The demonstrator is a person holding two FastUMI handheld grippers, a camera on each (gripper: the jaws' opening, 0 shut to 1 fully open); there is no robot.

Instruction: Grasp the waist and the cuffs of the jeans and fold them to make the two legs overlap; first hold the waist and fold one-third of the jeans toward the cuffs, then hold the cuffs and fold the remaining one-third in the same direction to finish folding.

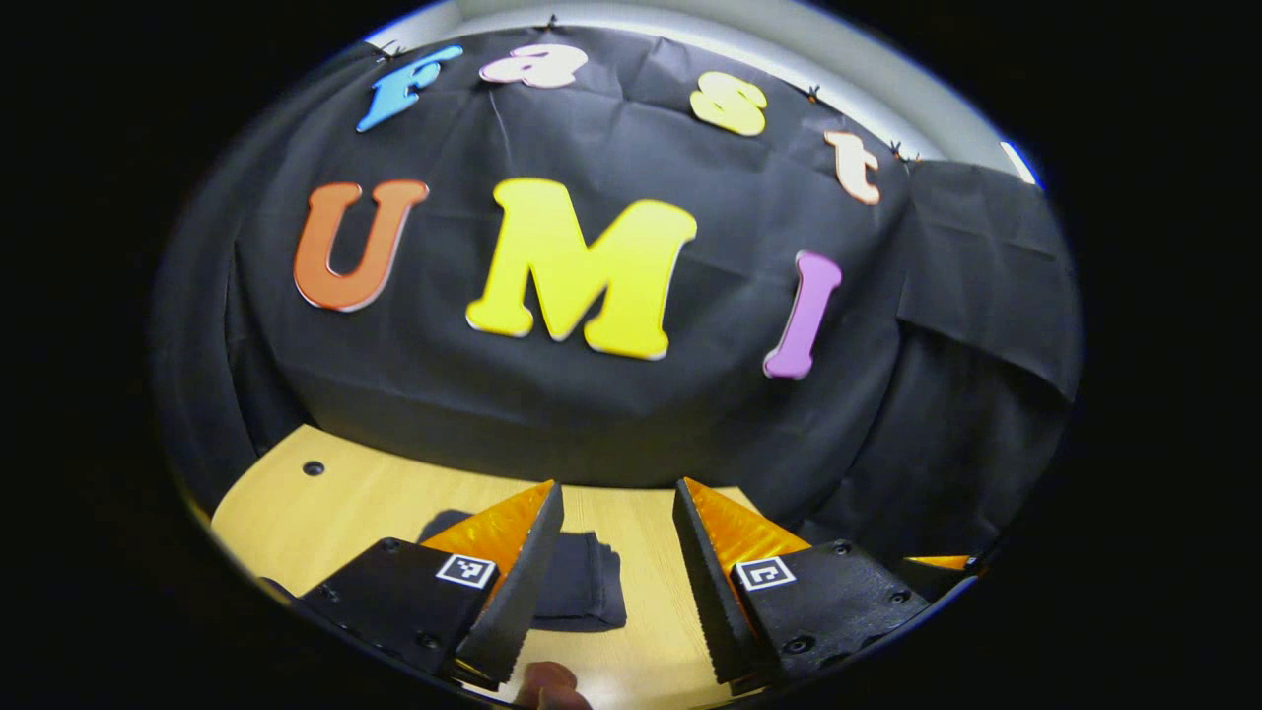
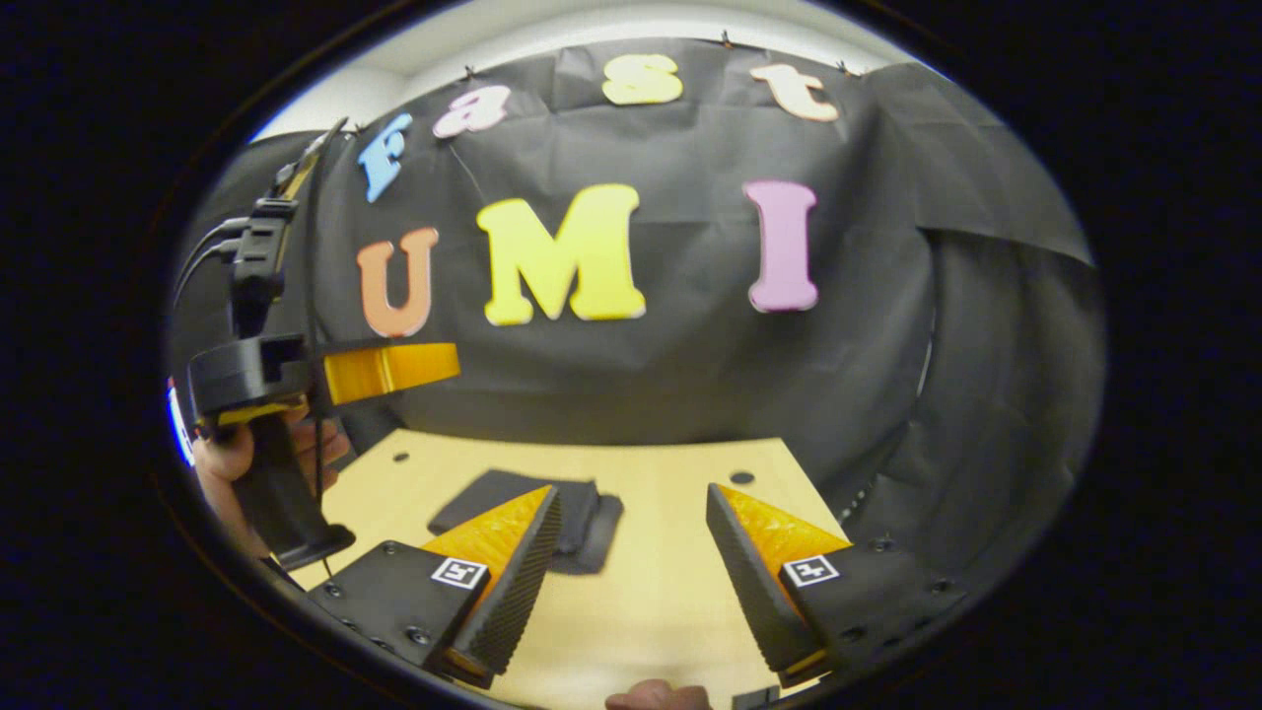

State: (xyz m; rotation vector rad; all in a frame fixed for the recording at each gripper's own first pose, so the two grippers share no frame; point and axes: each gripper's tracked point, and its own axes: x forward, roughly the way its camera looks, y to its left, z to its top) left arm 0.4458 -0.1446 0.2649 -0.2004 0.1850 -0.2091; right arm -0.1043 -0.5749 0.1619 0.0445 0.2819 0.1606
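The dark jeans (image 1: 580, 590) lie folded into a small flat bundle on the wooden table (image 1: 325, 503). My left gripper (image 1: 616, 493) hovers above them, open, with nothing between its fingers. In the right gripper view the same bundle of jeans (image 2: 513, 508) rests left of centre on the table (image 2: 670, 552), partly behind a finger. My right gripper (image 2: 631, 498) is raised over the table, open and empty. The left gripper (image 2: 394, 367) shows at the left of that view, held up in a hand (image 2: 232, 459) well above the table.
Black cloth walls stand close behind the table and along its right side. Small round holes (image 1: 314, 467) (image 2: 741, 477) mark the tabletop. A fingertip (image 1: 547, 682) shows at the bottom edge of the left gripper view.
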